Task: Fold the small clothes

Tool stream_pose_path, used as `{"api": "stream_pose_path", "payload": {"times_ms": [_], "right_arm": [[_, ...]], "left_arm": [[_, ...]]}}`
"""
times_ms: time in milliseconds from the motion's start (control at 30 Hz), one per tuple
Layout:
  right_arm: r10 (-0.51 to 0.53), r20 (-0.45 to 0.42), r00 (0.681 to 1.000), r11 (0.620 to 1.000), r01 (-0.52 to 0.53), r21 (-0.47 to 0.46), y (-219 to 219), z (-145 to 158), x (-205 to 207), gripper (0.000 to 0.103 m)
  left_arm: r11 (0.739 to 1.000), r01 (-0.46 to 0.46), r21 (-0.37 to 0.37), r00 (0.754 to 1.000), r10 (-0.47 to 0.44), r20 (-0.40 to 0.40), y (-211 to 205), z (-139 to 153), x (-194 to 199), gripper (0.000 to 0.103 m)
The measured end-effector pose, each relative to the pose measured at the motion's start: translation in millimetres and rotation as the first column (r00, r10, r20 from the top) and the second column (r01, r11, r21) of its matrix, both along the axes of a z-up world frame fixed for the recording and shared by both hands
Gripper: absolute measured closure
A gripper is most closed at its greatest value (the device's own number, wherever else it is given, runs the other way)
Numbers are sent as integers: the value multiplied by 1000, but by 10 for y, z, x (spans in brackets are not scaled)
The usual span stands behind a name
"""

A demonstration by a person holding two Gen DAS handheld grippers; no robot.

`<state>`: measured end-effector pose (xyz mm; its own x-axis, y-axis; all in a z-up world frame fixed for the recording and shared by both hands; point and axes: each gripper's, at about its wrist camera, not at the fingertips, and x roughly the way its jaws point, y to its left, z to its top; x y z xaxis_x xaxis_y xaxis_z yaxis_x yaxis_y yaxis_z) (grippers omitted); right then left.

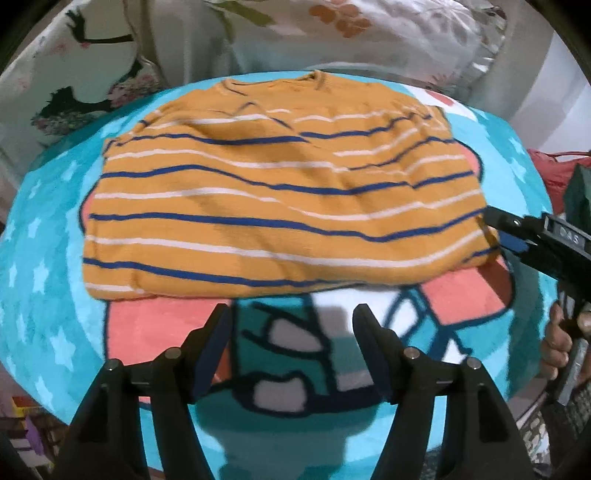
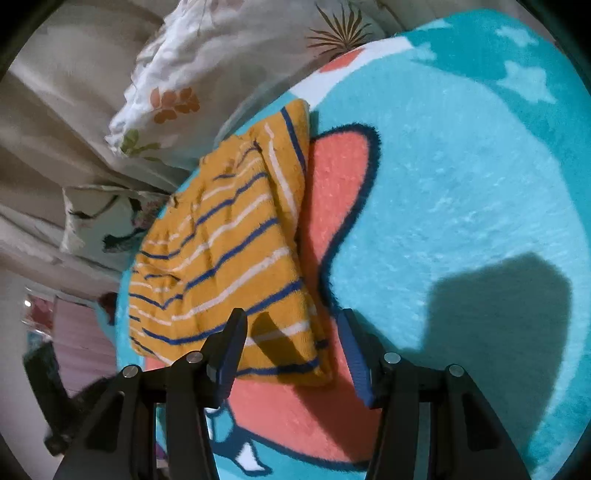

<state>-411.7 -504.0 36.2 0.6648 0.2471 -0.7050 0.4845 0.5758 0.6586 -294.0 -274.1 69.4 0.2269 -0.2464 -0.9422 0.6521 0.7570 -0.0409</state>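
Observation:
A mustard-yellow shirt with blue and white stripes lies folded flat on a turquoise cartoon blanket. In the left wrist view my left gripper hovers just short of the shirt's near hem, open, with only blanket between its fingers. My right gripper comes in from the right at the shirt's near right corner. The right wrist view shows that gripper open, with the corner of the shirt lying between its fingers, untouched by the pads.
Floral pillows and crumpled bedding lie beyond the blanket's far edge. A hand holds the right gripper's handle at the right. A red cloth sits past the blanket's right edge.

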Motion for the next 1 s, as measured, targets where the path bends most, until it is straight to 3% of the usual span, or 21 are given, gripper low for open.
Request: {"api": "stream_pose_path", "payload": {"times_ms": [233, 433, 633, 700, 833, 1000], "right_arm": [[-3, 64, 998, 999, 0, 43, 53, -37, -67, 42], [0, 73, 997, 1000, -1, 13, 160, -18, -122, 42], [-11, 67, 998, 999, 14, -43, 255, 26, -85, 35], [-21, 71, 997, 999, 25, -47, 280, 33, -78, 31], [-36, 77, 996, 998, 40, -51, 288, 33, -54, 31], [-80, 99, 992, 996, 84, -39, 262, 17, 14, 31]], "left_arm": [[995, 37, -87, 996, -43, -72, -470, 153, 265, 35], [984, 145, -106, 983, -155, -101, -1459, 178, 520, 34], [962, 273, -24, 953, -274, -129, -2450, -105, 617, 32], [953, 302, 34, 950, -297, -93, -2656, -199, 608, 31], [925, 356, 135, 934, -353, -47, -2945, -332, 561, 22], [874, 419, 247, 906, -418, -58, -3141, -537, 486, 7]]}}
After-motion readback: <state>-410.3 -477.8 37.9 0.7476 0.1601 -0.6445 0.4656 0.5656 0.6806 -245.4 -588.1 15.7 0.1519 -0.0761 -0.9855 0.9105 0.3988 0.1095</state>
